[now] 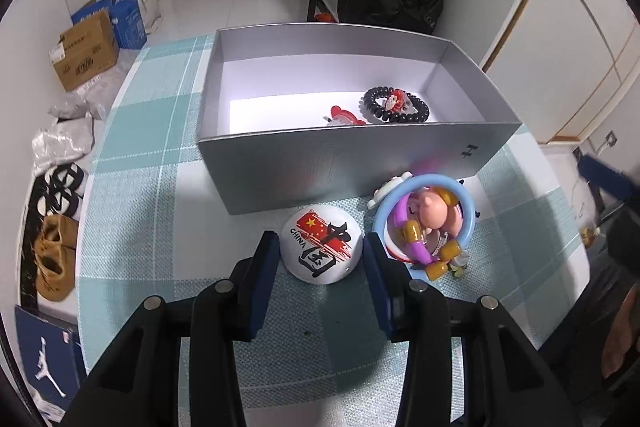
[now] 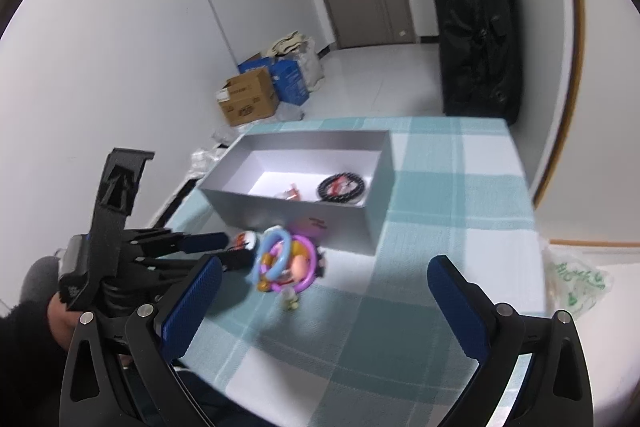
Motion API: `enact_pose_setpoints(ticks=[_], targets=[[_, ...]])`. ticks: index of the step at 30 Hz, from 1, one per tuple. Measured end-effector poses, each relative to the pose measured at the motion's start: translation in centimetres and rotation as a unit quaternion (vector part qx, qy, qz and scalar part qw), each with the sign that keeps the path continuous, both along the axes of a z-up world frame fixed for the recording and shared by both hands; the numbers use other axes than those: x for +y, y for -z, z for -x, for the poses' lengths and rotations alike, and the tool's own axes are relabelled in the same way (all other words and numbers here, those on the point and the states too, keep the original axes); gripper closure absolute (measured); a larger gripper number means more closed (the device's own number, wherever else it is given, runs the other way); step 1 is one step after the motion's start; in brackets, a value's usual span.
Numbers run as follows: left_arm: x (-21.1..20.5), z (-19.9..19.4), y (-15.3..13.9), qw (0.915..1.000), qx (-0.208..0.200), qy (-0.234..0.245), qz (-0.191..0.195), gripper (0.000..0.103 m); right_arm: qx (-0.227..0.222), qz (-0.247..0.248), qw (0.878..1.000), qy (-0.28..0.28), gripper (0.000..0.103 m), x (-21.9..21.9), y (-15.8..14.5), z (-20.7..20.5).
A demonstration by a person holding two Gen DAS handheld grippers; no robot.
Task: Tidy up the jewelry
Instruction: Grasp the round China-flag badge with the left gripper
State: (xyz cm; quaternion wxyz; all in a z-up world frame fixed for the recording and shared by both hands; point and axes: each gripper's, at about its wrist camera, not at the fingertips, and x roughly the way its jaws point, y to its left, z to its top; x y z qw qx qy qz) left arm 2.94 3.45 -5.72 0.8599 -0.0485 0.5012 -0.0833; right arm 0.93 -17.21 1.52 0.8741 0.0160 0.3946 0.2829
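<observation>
The left gripper (image 1: 322,247) has its two blue fingers (image 1: 266,259) on each side of a round white badge (image 1: 321,249). The badge has a red flag and the word CHINA on it. The fingers sit right against its left and right edges, so the jaws are clamped on the badge. The badge rests on the checked blue and white tablecloth (image 1: 140,195).

Just beside the badge, at 3 o'clock from it, lies a pile of toy jewelry (image 1: 426,223). It has a light blue ring (image 1: 468,203), a purple ring and a little pink figure in the middle. A small white piece peeks out at 11 o'clock from the pile.

At 12 o'clock from the badge stands an open grey box (image 1: 280,175). Its front wall is near the badge and the pile. Inside the box, toward the right end, lies a black coil bracelet (image 1: 396,105) with a red charm in its middle. A small red and white trinket (image 1: 344,117) lies just beside it at 8 o'clock.

The right gripper (image 2: 324,291) hangs above the tablecloth with its blue fingers (image 2: 192,301) spread far apart and nothing between them. From its camera, the jewelry pile is at 11 o'clock and the box at 12 o'clock. A hand (image 2: 60,315) in a dark sleeve holds the left gripper's handle.

On the floor beyond the table sit a cardboard box (image 2: 248,99) and a blue box (image 2: 290,81).
</observation>
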Motion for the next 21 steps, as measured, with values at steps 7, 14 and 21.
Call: enact_pose_setpoints(ticks=[7,14,21], targets=[[0.7,0.0,-0.7,0.9993,0.000,-0.016,0.033,0.066,0.020,0.001,1.000,-0.011,0.000,0.7,0.9,0.1],[1.5,1.1,-3.1,0.9965,-0.032,-0.023,0.074,0.066,0.052,-0.016,0.998,-0.033,0.016,1.4,2.0,0.4],[2.5,1.7,-4.6,0.9922,-0.059,-0.030,0.105,0.066,0.084,-0.026,0.995,-0.046,0.035,2.9,3.1,-0.7]])
